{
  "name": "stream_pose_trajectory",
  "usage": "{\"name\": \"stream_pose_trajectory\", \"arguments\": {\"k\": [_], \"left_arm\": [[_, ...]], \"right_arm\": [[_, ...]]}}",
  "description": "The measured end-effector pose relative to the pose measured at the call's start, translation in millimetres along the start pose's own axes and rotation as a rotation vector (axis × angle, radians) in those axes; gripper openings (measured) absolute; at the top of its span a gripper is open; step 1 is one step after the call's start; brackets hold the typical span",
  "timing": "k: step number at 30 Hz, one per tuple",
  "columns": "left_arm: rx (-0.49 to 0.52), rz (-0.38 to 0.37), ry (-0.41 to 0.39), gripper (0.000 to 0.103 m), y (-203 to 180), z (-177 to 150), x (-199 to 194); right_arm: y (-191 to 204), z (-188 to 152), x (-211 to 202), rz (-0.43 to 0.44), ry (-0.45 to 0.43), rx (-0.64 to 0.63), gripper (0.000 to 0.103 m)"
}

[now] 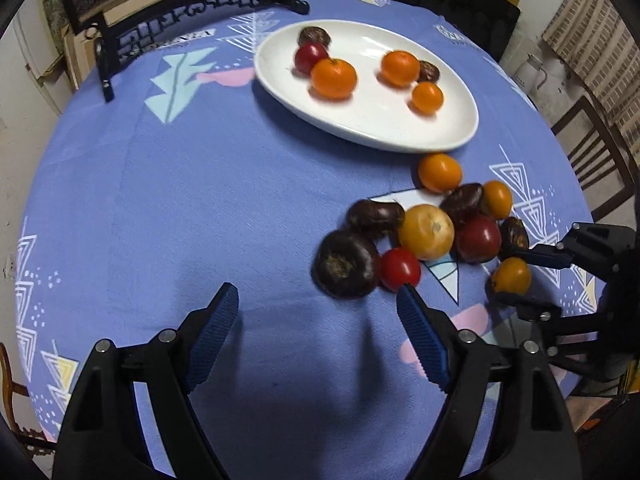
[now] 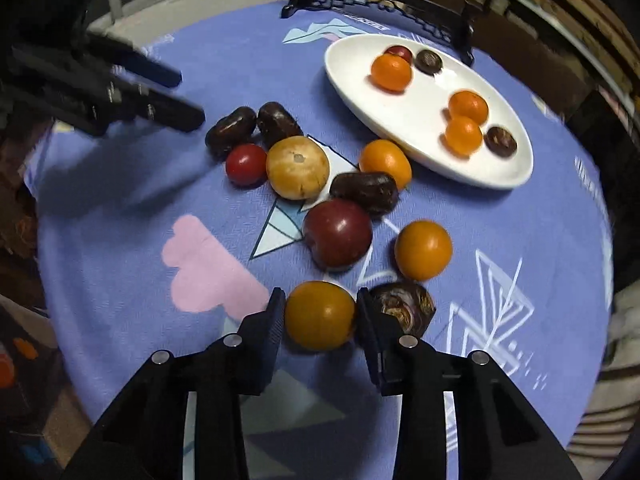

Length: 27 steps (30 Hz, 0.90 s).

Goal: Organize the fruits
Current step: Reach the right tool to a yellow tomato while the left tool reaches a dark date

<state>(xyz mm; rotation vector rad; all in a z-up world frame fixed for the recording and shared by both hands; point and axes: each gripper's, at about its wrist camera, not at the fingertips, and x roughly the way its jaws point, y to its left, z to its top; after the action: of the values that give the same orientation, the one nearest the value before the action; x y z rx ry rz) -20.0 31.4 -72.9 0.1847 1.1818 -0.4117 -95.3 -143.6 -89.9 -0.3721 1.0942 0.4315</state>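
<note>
A white oval plate (image 1: 400, 128) (image 2: 416, 148) holds several fruits: oranges, a red one and dark ones. A loose pile lies on the blue cloth: a yellow-tan round fruit (image 1: 426, 232) (image 2: 298, 168), a dark red plum (image 1: 478, 239) (image 2: 338, 234), a red tomato (image 1: 400, 269) (image 2: 246, 164), dark brown fruits and small oranges. My left gripper (image 1: 318, 300) is open and empty, just short of the pile. My right gripper (image 2: 320, 310) has its fingers against both sides of a small orange fruit (image 2: 320, 316) (image 1: 512, 276) on the cloth.
A black ornate metal stand (image 1: 180, 28) (image 2: 380, 4) sits at the table's far edge behind the plate. A dark wrinkled fruit (image 2: 404, 306) lies just right of my right finger. Wooden chairs (image 1: 596, 152) stand around the round table.
</note>
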Motion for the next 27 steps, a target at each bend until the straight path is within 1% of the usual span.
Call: {"name": "stream_pose_trajectory", "arguments": {"k": [4,6,9,10,11,13,14,16,19,22,27], "left_arm": [[0.020,-0.030,-0.005,0.079,-6.7,6.3,11.8],[0.021,-0.043,0.007,0.075,-5.8,8.7,23.5],[-0.025,-0.119,-0.006,0.071,2.2,12.1,28.5],[-0.040,-0.137,-0.008,0.067,4.9,13.7,29.2],[-0.054,-0.166,-0.013,0.060,7.0,15.9,29.7],[-0.067,-0.211,-0.009,0.052,8.3,17.9,31.0],[-0.070,-0.219,-0.008,0.048,8.4,18.4,30.5],[-0.058,-0.234,0.006,0.040,6.9,17.0,29.2],[-0.040,-0.229,-0.003,0.040,5.4,10.4,23.8],[-0.048,-0.227,0.004,0.039,7.4,7.0,17.9],[-0.038,-0.203,-0.015,0.039,10.4,5.0,2.0]], "right_arm": [[-16.7,-9.4,-7.9,0.072,-0.004,0.139,0.037],[-21.2,-12.7,-11.1,0.093,-0.010,0.190,0.037],[-23.3,-15.5,-14.8,0.109,-0.017,0.228,0.037],[-23.6,-14.8,-14.7,0.112,-0.018,0.233,0.037],[-23.0,-15.5,-15.7,0.117,-0.020,0.238,0.037],[-22.2,-15.1,-16.4,0.125,-0.023,0.244,0.037],[-21.3,-15.3,-17.5,0.124,-0.024,0.243,0.037],[-21.6,-12.8,-18.7,0.125,-0.028,0.241,0.037],[-21.7,-8.7,-21.2,0.123,-0.038,0.234,0.037],[-22.9,-4.9,-23.3,0.127,-0.050,0.232,0.037],[-21.1,-2.6,-26.2,0.138,-0.061,0.224,0.037]]}}
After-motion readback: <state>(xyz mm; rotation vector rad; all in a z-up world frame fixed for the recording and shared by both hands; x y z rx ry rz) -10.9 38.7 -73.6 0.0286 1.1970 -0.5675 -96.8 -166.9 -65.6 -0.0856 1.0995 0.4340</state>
